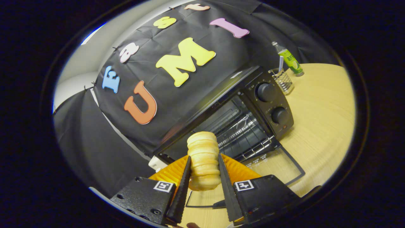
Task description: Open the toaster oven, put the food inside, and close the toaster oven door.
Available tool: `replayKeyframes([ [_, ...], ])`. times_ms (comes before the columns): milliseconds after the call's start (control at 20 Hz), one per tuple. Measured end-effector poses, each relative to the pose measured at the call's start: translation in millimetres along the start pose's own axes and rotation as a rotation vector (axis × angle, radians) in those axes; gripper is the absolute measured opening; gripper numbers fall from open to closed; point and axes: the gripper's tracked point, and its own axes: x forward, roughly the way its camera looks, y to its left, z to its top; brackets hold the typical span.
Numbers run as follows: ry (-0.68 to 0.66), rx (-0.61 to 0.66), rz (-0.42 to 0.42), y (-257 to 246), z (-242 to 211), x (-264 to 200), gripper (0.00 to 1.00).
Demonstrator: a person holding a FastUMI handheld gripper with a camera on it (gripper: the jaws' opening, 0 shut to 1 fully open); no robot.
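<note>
One step looks done: the toaster oven [253, 107] stands with its glass door [278, 164] dropped flat onto the wooden table [322, 107]. The gripper [204, 177] is clamped on the ridged bread roll [203, 158], both fingers pressing its sides, just short of the wire rack [240, 133]. Loading and closing remain. Toward the table's far edge stand a mesh holder [283, 81] and a green bottle [289, 60], against black cloth.

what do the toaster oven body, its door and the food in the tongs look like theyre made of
Toaster oven body: likely painted metal, matte black with a faint sheen.
Door, lying open on the table: apparently glass, since wood grain shows through it, in a dark frame.
Food, gripped by the tongs: looks like bread, or a foam replica; pale, matte, ridged.
</note>
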Motion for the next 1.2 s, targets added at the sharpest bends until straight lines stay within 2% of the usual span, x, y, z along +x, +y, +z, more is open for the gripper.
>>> replayKeyframes([
  [200,0.037,-0.05,-0.023,-4.3,-0.9,30.8,0.58],
  [400,-0.028,-0.119,-0.035,-13.5,10.6,48.9,0.58],
  [550,-0.024,-0.2,-0.04,-15.1,9.6,62.3,0.58],
  [800,-0.013,-0.156,-0.029,-4.3,3.1,89.4,0.61],
  [950,-0.037,-0.136,-0.027,-5.6,8.6,97.9,0.74],
  [1050,-0.027,-0.14,-0.042,-11.7,9.0,91.9,0.82],
  [1200,-0.08,-0.155,-0.082,-17.6,22.1,66.9,0.95],
])
